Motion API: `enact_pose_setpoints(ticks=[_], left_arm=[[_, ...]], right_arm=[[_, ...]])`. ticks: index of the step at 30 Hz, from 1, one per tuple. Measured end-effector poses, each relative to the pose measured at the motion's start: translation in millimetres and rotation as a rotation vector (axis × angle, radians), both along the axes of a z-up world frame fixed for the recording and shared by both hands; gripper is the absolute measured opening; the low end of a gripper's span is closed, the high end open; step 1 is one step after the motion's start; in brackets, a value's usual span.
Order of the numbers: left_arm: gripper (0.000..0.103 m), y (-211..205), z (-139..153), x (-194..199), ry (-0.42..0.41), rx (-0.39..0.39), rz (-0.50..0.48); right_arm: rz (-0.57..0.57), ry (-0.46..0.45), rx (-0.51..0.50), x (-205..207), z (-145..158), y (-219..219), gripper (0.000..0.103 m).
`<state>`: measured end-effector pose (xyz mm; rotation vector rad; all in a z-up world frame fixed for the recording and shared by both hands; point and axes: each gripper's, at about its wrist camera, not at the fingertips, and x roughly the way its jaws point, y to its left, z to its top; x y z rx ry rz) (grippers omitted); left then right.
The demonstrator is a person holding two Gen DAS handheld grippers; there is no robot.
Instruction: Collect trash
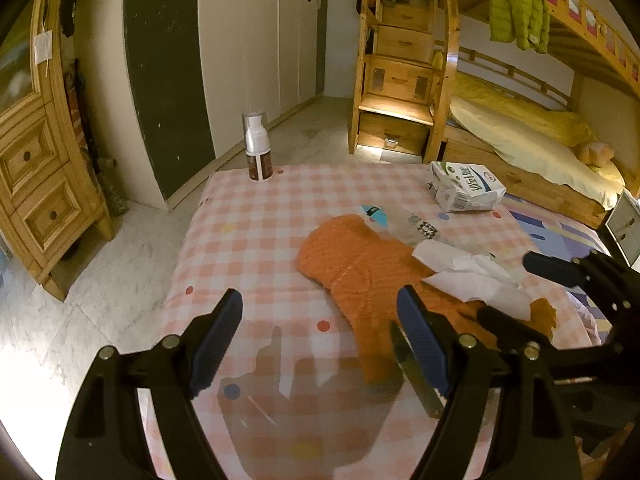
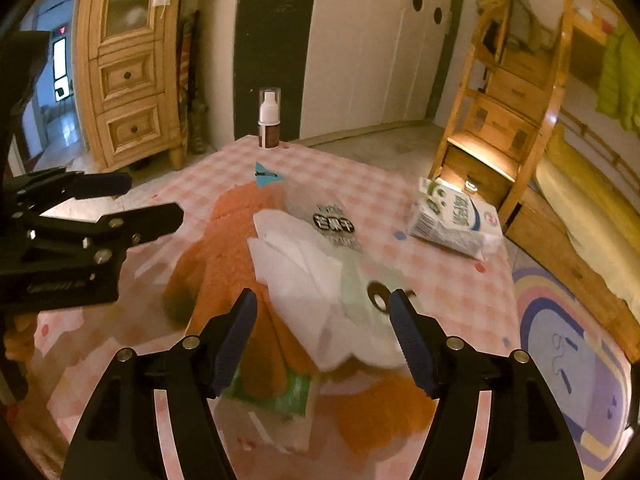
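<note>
orange plush cloth (image 1: 360, 268) lies across the pink checked table cover (image 1: 248, 220), with crumpled white tissue (image 2: 296, 264) and a clear snack wrapper (image 2: 340, 228) on top. a crushed milk carton (image 1: 466, 192) sits far right, a spray bottle (image 1: 258, 148) at the far edge. the left gripper (image 1: 320, 340) hovers wide open, holding nothing. the right gripper (image 2: 324, 336) hangs over the tissue, jaws apart, pads clear of it.
</note>
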<state>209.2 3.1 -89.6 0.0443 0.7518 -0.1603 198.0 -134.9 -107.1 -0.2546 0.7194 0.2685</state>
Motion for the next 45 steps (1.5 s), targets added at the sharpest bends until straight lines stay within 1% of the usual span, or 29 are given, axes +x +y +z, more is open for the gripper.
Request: enact_pose_setpoints(ticks=[2,3,4,5,7,9,12,14,16,21,23,26,27,28,29,30,32,33,35,36,37,40,42,44,45], left_arm=[[0.077,1.5,-1.4,1.0,0.009,-0.009,-0.002],[0.077,1.8,-1.9,0.9,0.011,-0.008,-0.003],[0.077,2.0,-2.1,0.7,0.011,-0.005,-0.003],[0.077,1.7,-2.2,0.1,0.009,0.000,-0.004],[0.077,1.8,-2.1,-0.6,0.007,0.001,-0.004],[0.077,1.7,-1.6,-1.0,0.011,-0.011,-0.004],[0.077,-0.5,-1.5,-3.7,0.016,-0.032,-0.007],[0.077,-4.7,-0.3,-6.8,0.013,-0.044,-0.017],[0.077,-9.7,0.8,-10.2,0.008,-0.045,-0.028],[0.077,-23.7,3.8,-15.0,-0.009,-0.041,-0.054],[0.077,-29.1,4.2,-17.4,-0.010,-0.047,-0.061],[0.077,-37.8,5.8,-19.2,-0.012,-0.064,-0.084],[0.077,-40.4,6.3,-19.8,-0.014,-0.067,-0.092],[0.077,-43.7,6.6,-20.2,-0.016,-0.064,-0.097],[0.077,-46.2,6.6,-20.4,-0.018,-0.058,-0.098],[0.077,-49.0,6.1,-21.0,-0.018,-0.051,-0.099],[0.077,-52.2,5.2,-21.8,-0.017,-0.044,-0.102],[0.077,-53.0,5.0,-22.1,-0.017,-0.043,-0.102],[0.077,-53.4,5.0,-22.7,-0.017,-0.039,-0.101],[0.077,-53.1,5.3,-23.2,-0.017,-0.036,-0.099],[0.077,-52.0,4.9,-23.3,-0.018,-0.033,-0.097],[0.077,-49.4,5.0,-24.0,-0.016,-0.032,-0.091],[0.077,-46.6,5.0,-24.6,-0.014,-0.036,-0.085],[0.077,-43.5,5.1,-24.4,-0.011,-0.046,-0.083],[0.077,-42.5,5.0,-24.4,-0.010,-0.049,-0.083]], right_arm=[[0.005,0.020,-0.002,3.9,-3.0,0.1,0.045],[0.009,0.021,0.004,2.1,-2.5,-0.6,0.040],[0.009,0.018,0.006,0.2,-1.1,-0.7,0.038],[0.007,0.009,0.008,-2.8,1.2,-2.2,0.033],[-0.004,-0.006,0.025,-8.6,7.1,-7.2,0.014],[-0.022,-0.028,0.042,-13.7,12.9,-13.7,0.008],[-0.057,-0.064,0.096,-20.8,23.3,-26.5,0.006],[-0.074,-0.072,0.167,-26.6,30.3,-40.7,0.006],[-0.090,-0.076,0.217,-31.8,34.2,-52.6,0.004],[-0.144,-0.122,0.210,-42.0,41.4,-66.9,0.003],[-0.148,-0.106,0.243,-42.0,41.0,-77.2,0.003],[-0.128,-0.042,0.300,-38.8,33.1,-87.4,0.003],[-0.106,-0.020,0.334,-38.7,31.8,-88.8,0.003],[-0.086,-0.007,0.380,-38.9,31.8,-91.1,0.004],[-0.080,-0.004,0.398,-39.8,31.9,-91.5,0.008],[-0.068,0.002,0.413,-40.5,31.9,-91.3,0.008],[-0.082,-0.011,0.392,-40.1,33.2,-88.9,0.007],[-0.086,-0.021,0.385,-40.8,34.1,-87.8,0.004],[-0.072,-0.031,0.413,-41.7,36.7,-87.4,0.005],[-0.063,-0.038,0.440,-42.4,38.3,-88.3,0.009],[-0.065,-0.039,0.450,-42.5,39.0,-91.0,0.009],[-0.098,-0.045,0.437,-41.3,38.4,-92.0,0.009],[-0.135,-0.059,0.419,-40.7,38.6,-93.5,0.005],[-0.178,-0.080,0.424,-40.8,41.0,-97.3,0.005],[-0.189,-0.080,0.442,-39.9,40.8,-100.9,0.005]])
